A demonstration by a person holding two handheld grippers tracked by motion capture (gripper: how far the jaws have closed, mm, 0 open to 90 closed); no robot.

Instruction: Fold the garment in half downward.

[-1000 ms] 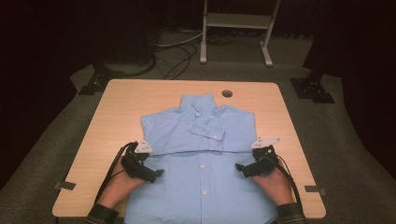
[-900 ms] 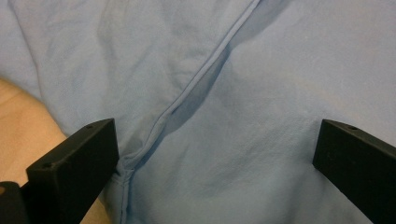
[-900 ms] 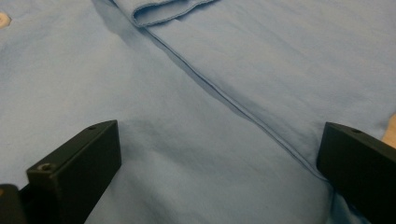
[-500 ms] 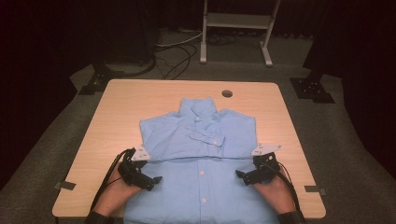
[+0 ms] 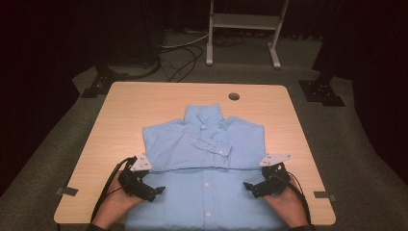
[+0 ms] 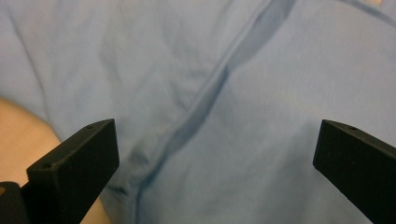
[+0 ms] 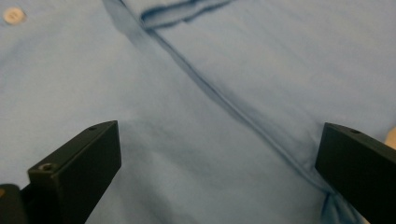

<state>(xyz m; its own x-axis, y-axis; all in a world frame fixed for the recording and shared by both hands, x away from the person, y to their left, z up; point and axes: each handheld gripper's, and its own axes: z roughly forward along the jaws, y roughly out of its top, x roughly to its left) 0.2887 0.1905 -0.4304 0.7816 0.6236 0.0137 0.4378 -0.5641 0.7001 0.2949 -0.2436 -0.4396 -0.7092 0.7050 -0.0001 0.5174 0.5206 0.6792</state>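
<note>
Shirt [image 5: 204, 159], light blue, lying buttoned and face up on near half of wooden table [image 5: 144, 103], collar pointing to far edge, hem hanging over near edge. Sleeves lying folded across chest (a cuff showing near the middle). Left gripper [image 5: 156, 191] resting over shirt's left side, jaws spread wide, gripping nothing. Right gripper [image 5: 250, 186] resting over shirt's right side, jaws likewise gaping, pinching no cloth.
</note>
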